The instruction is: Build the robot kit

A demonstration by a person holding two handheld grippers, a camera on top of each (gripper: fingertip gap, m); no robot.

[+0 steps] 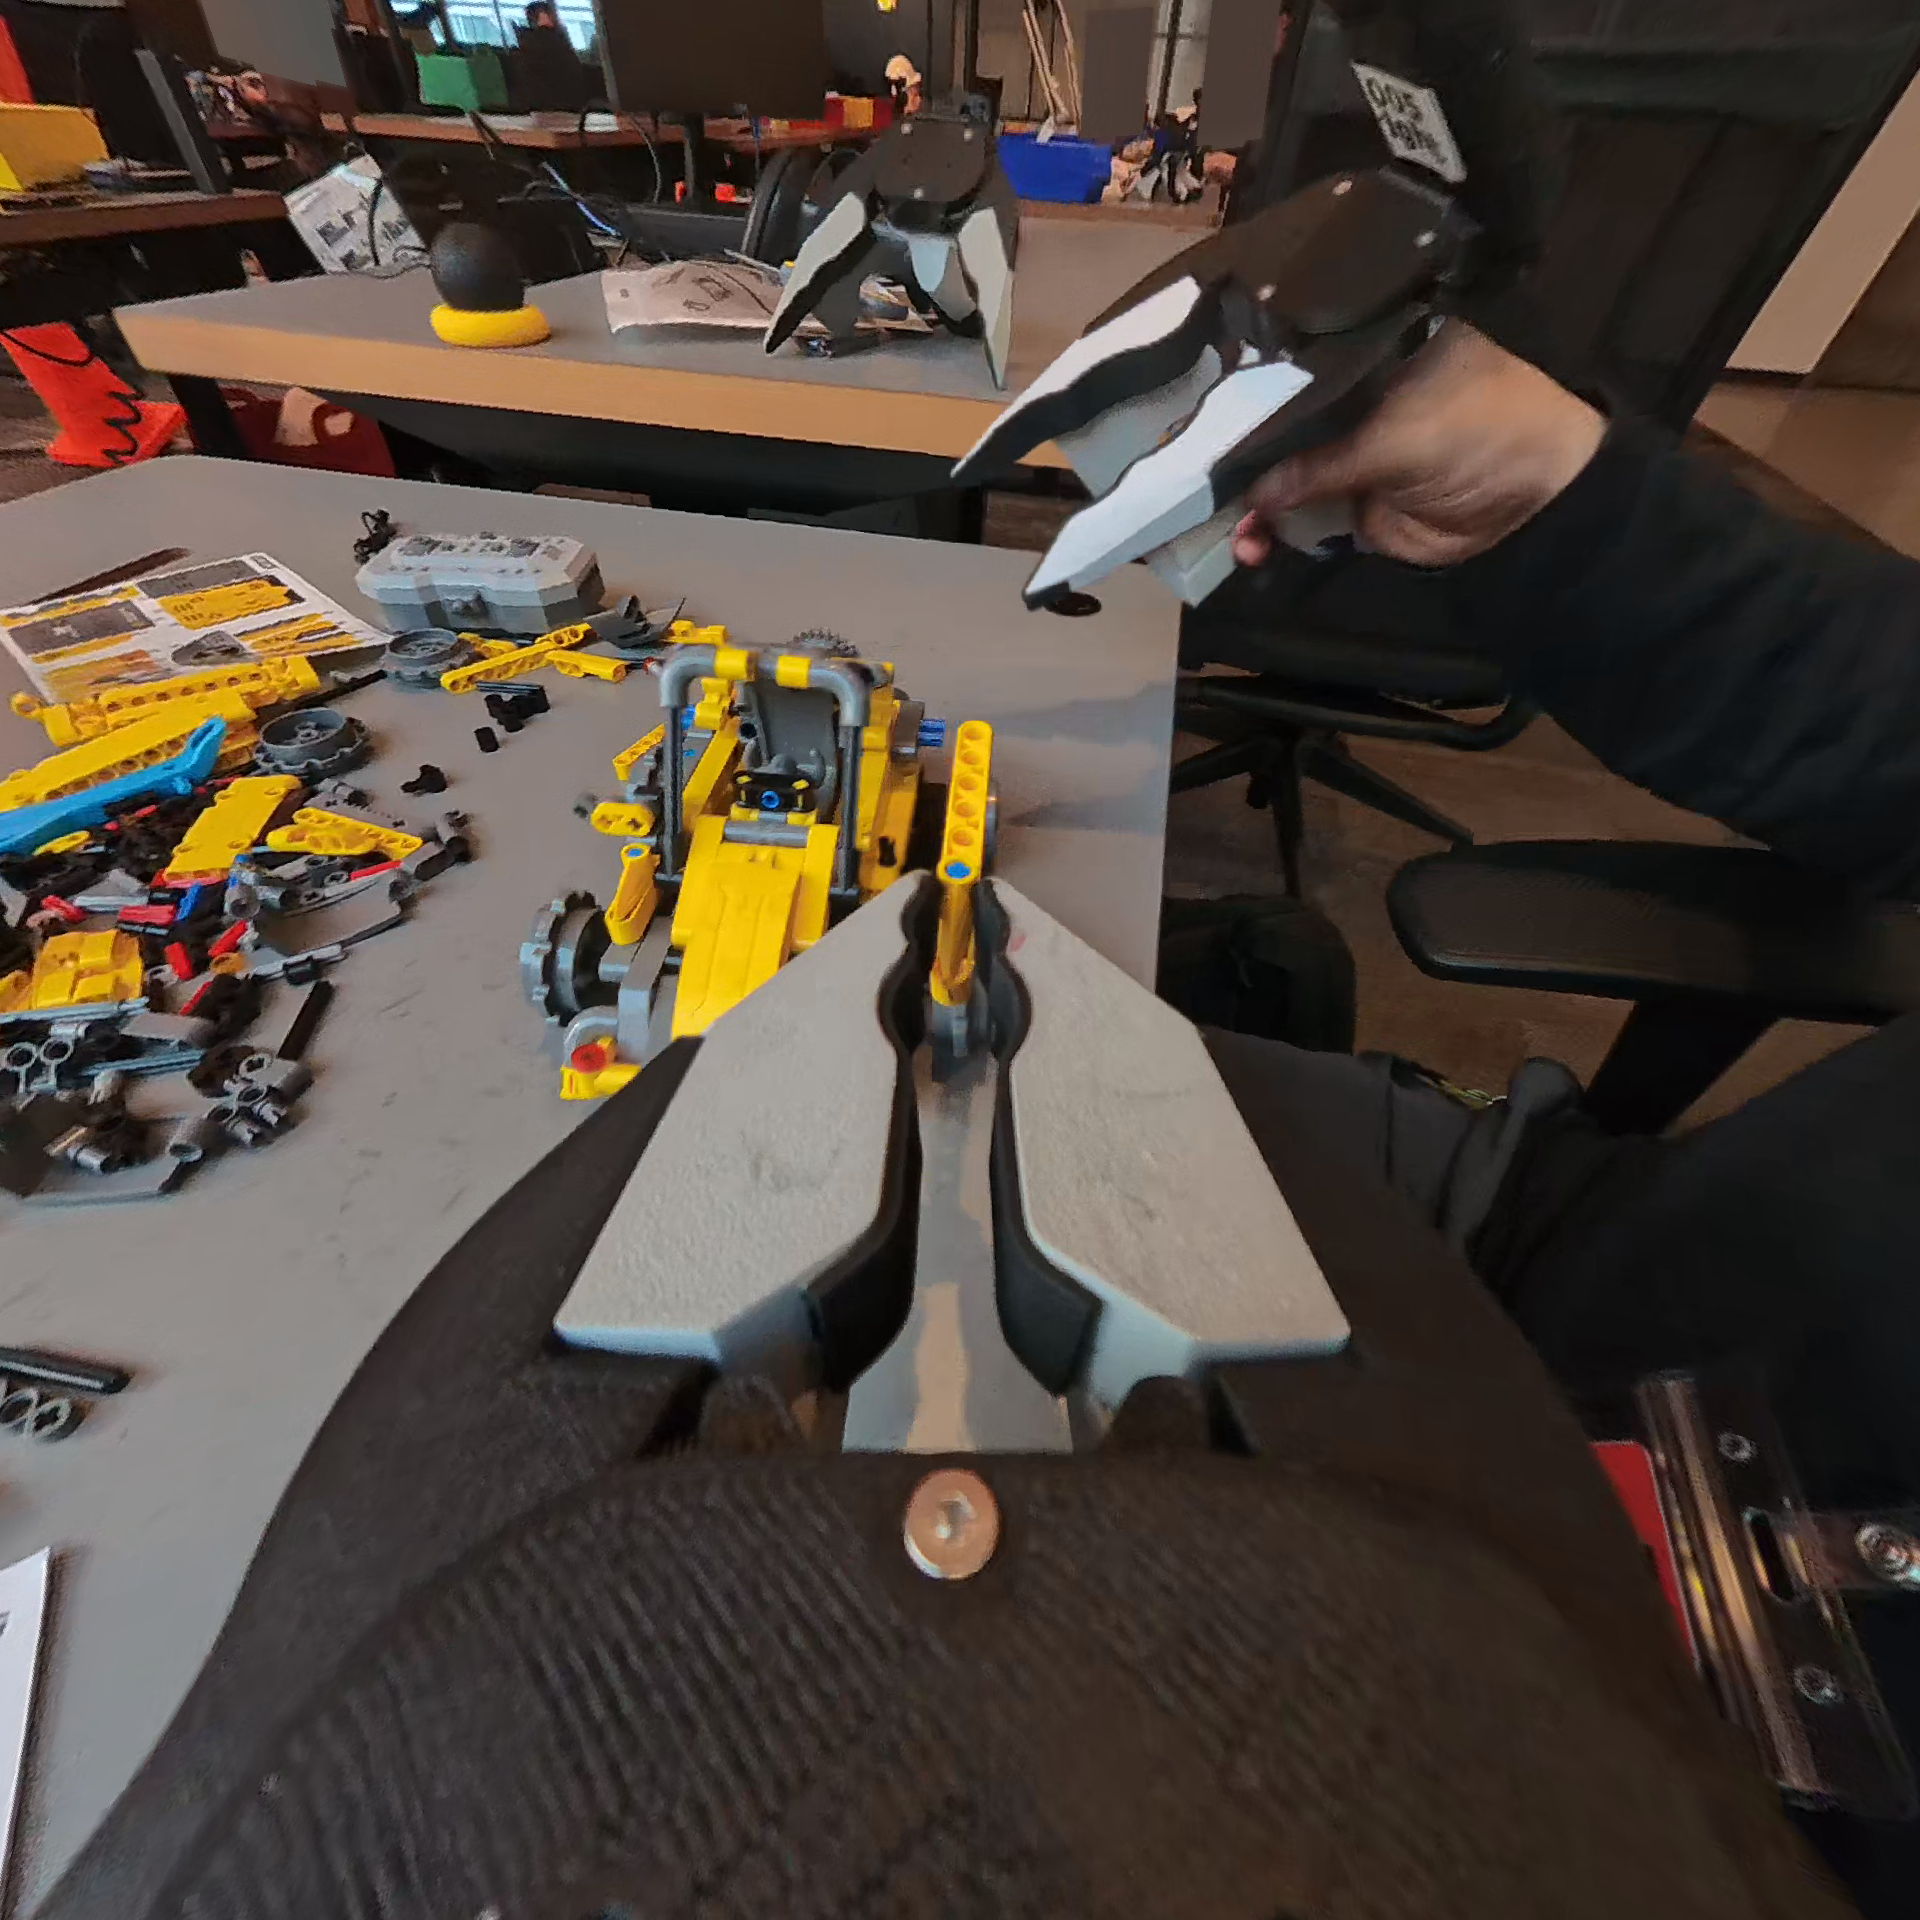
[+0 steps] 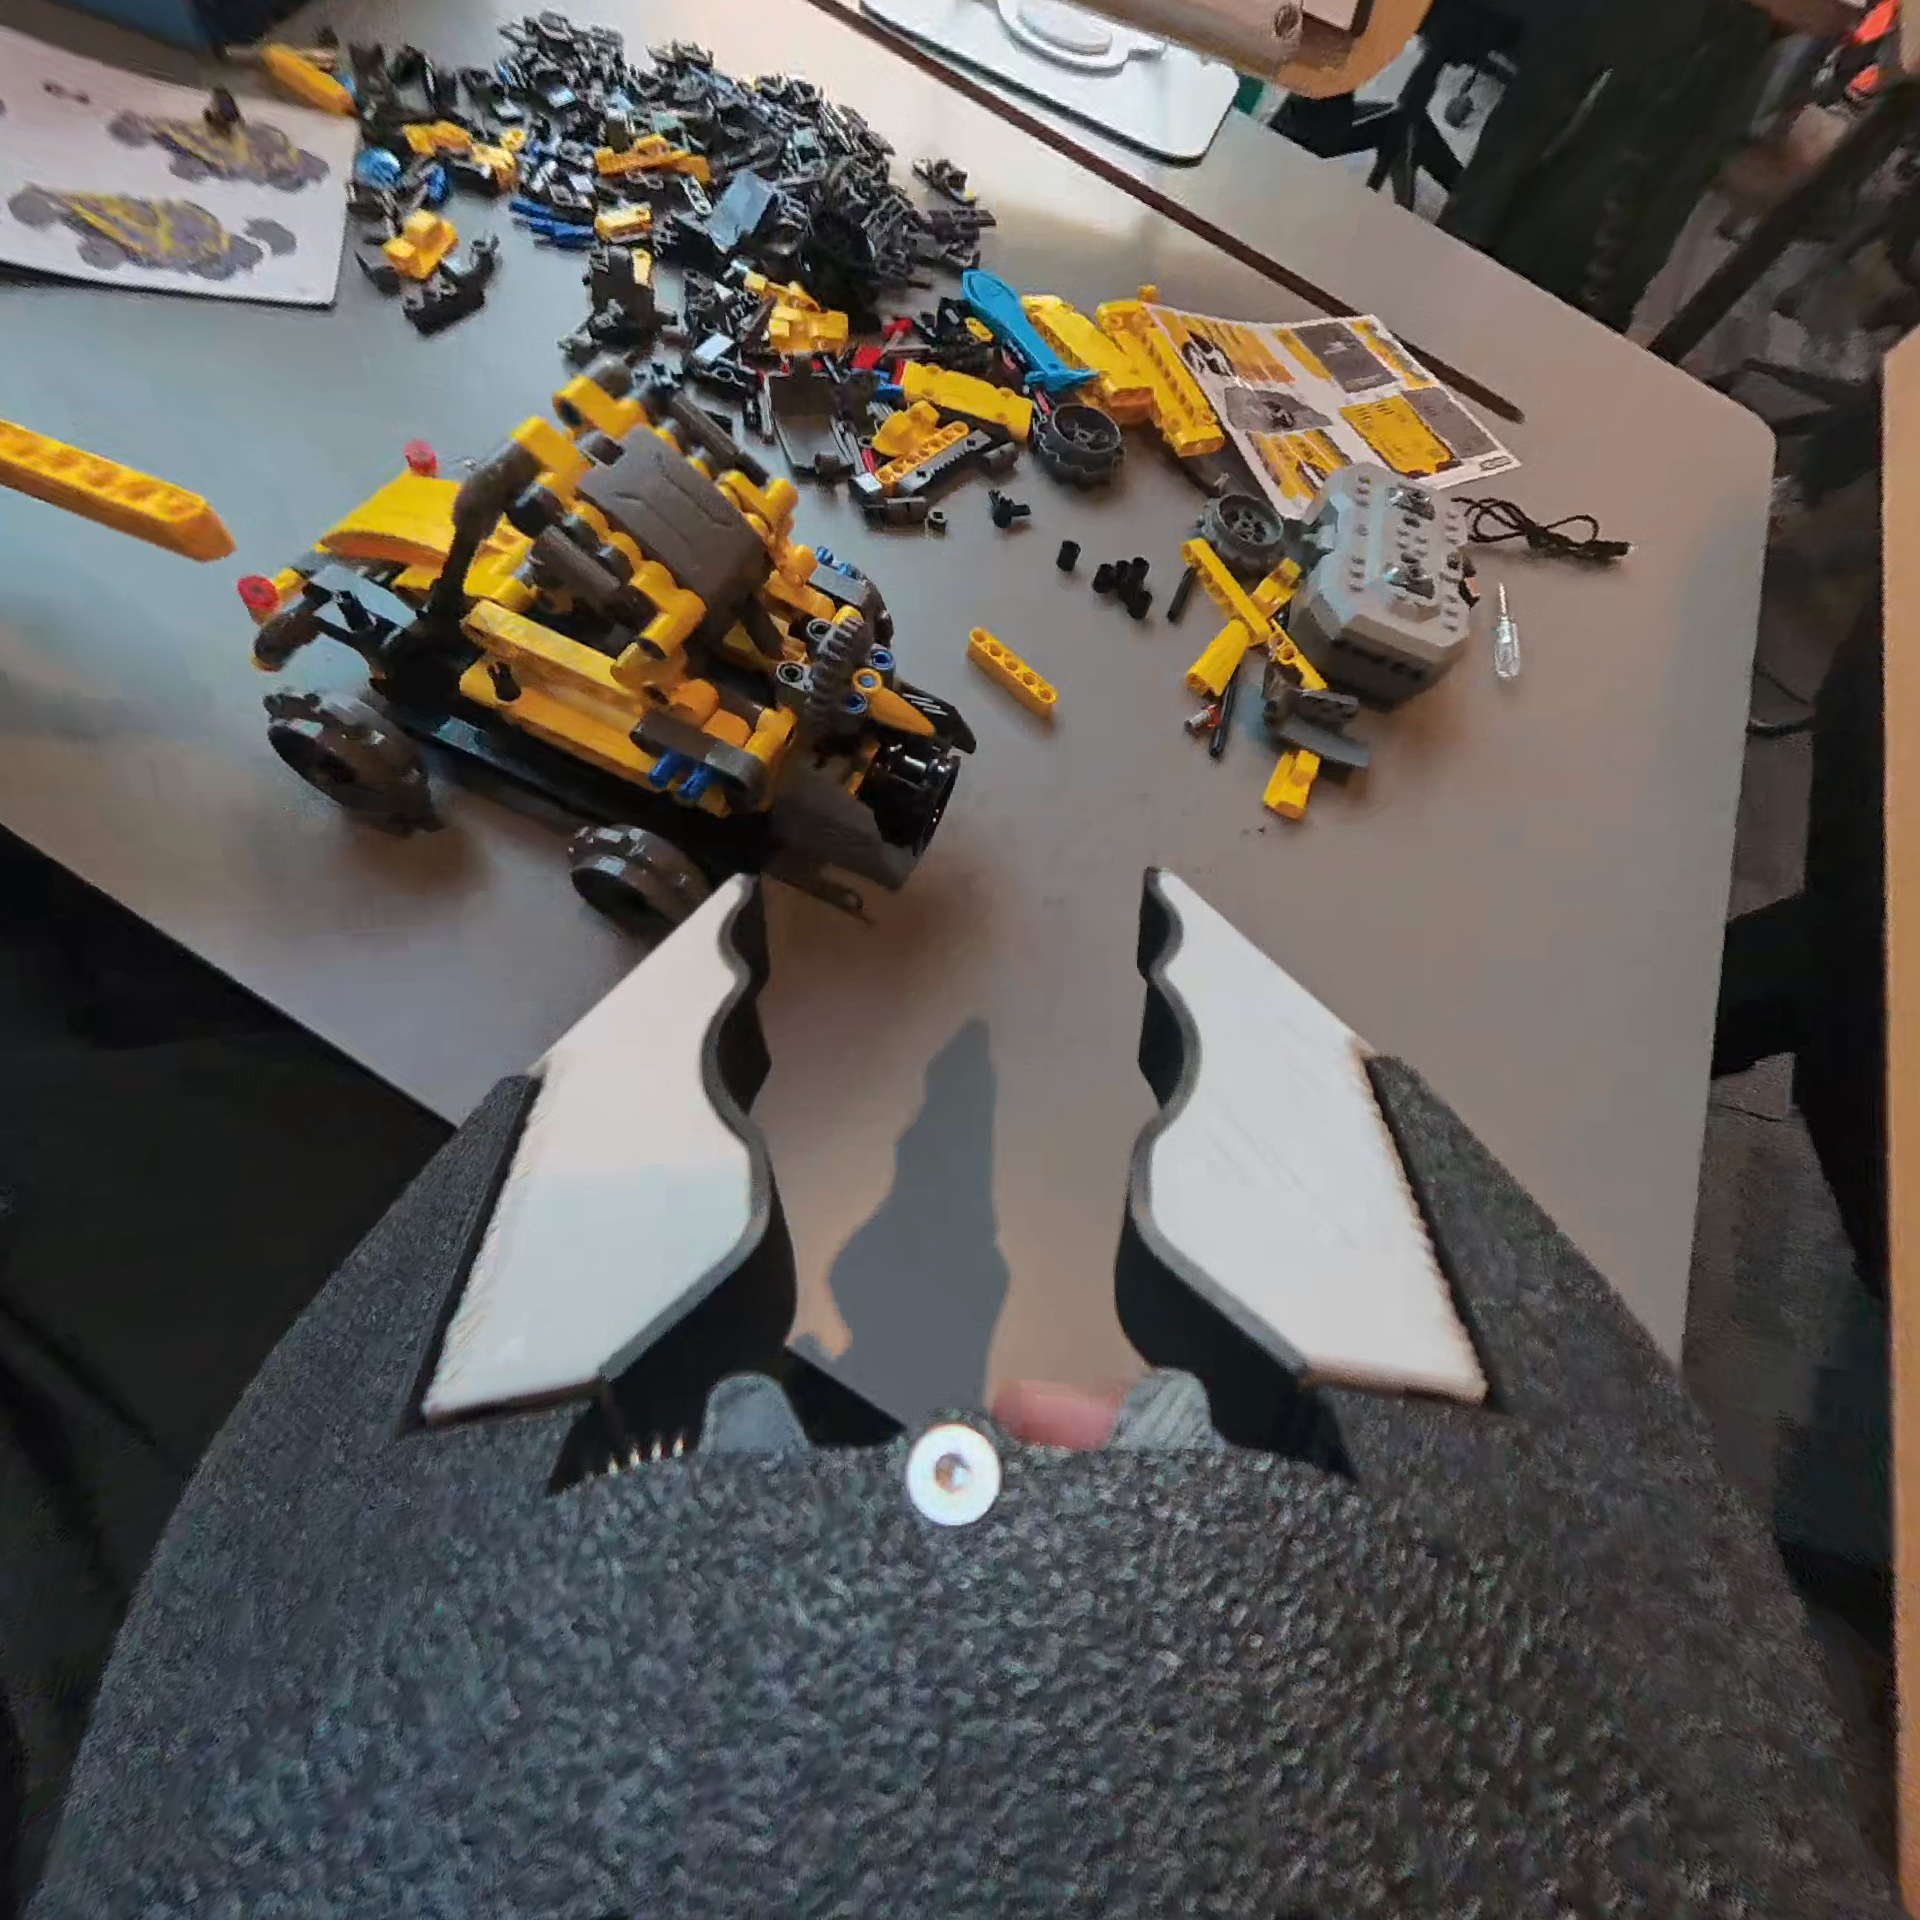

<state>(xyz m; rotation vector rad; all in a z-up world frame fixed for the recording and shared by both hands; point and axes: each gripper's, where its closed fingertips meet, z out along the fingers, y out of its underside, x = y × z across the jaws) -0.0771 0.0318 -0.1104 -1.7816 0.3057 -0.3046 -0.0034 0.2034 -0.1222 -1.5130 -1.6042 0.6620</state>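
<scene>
Office-like workshop: desks (image 1: 582, 364), monitor (image 1: 707, 52), storage bins (image 1: 1055, 166).

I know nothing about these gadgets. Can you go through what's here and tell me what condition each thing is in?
left gripper: shut on the long yellow beam, held above the table.
right gripper: open, empty, above the grey table.
yellow toy vehicle: partly built, standing on its wheels.
loose building pieces: scattered in a heap.
grey battery box: lying loose, unattached.
instruction sheet: lying flat, unfolded.

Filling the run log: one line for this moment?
left gripper: shut on yellow beam | right gripper: open, empty | toy vehicle: on table
</scene>
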